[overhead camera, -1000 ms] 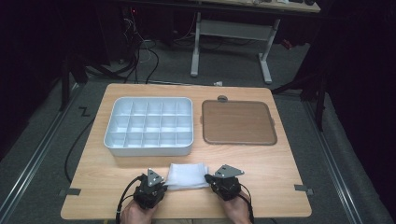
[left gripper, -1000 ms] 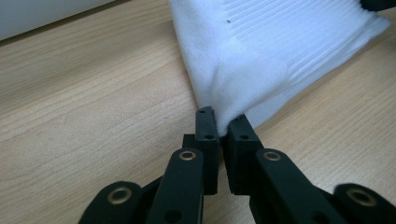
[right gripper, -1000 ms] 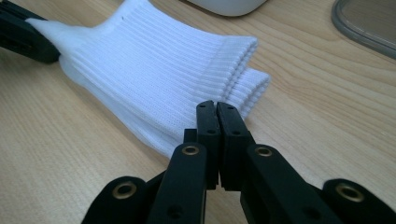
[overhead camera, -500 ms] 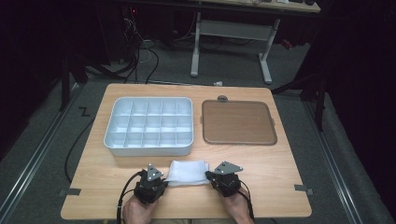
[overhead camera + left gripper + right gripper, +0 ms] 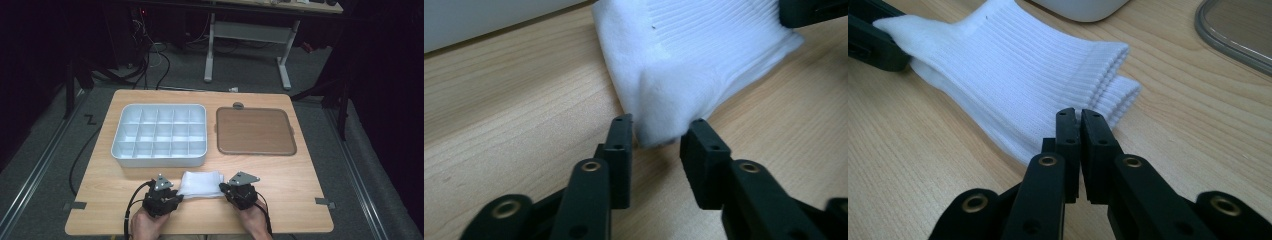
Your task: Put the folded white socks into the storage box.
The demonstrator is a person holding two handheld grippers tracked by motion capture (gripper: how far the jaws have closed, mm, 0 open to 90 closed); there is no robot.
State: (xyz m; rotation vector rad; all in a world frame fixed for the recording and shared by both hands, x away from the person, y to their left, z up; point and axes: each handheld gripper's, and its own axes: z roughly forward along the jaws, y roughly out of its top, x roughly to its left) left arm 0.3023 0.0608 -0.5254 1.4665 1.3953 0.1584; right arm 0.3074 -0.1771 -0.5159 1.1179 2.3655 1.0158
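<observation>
left gripper (image 5: 658,131): jaws just opened, sock (image 5: 694,65) toe between them, unpressed | right gripper (image 5: 1080,116): clamped on cuff edge | risk: fold undone if cuff is tugged

- Sock (image 5: 1013,75): white knitted cloth, finely ribbed, soft and matt; fuzzier nap seen at the folded end in the left gripper view.
- Table (image 5: 300,185): light wood-grain top, smooth, low sheen.
- Left gripper (image 5: 656,142) and right gripper (image 5: 1079,117): jaws of matt black plastic, brass-coloured rivets set in the links.
- Compartment tray (image 5: 160,135): pale grey-white plastic, smooth, slightly glossy.
- Brown lid (image 5: 255,131): smooth, translucent plastic rim seen in the right gripper view.
</observation>
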